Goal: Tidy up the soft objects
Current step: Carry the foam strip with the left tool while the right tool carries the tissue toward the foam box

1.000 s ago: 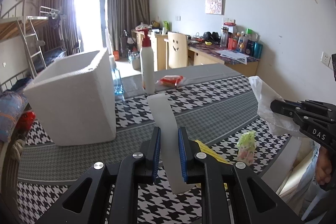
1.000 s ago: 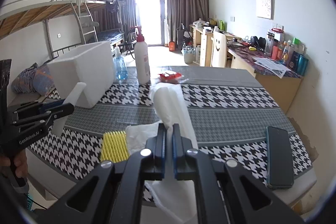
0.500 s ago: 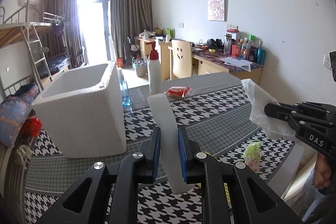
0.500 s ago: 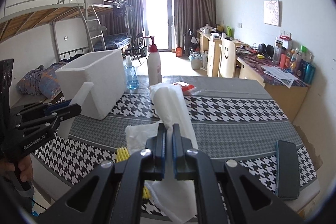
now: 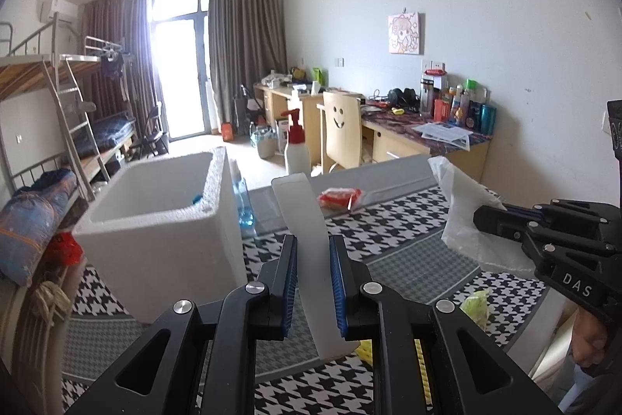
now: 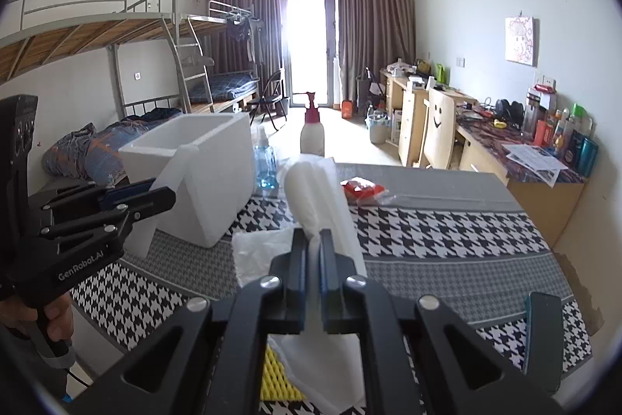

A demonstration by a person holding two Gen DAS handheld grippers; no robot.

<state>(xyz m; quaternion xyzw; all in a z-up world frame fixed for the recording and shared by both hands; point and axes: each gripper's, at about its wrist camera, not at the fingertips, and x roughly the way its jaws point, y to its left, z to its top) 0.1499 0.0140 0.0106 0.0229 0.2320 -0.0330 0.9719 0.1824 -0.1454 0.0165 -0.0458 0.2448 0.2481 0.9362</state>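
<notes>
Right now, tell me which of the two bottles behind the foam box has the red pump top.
The tall white bottle, standing right of the shorter clear blue-tinted bottle, which sits against the foam box and lacks a pump.

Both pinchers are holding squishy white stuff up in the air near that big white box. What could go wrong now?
1. The white foam strip sits tilted in the left gripper and may clip the foam box rim on the way in.
2. The right gripper pinches only a fold of the plastic bag; it could slip, or its hanging end might drag across the table.
</notes>
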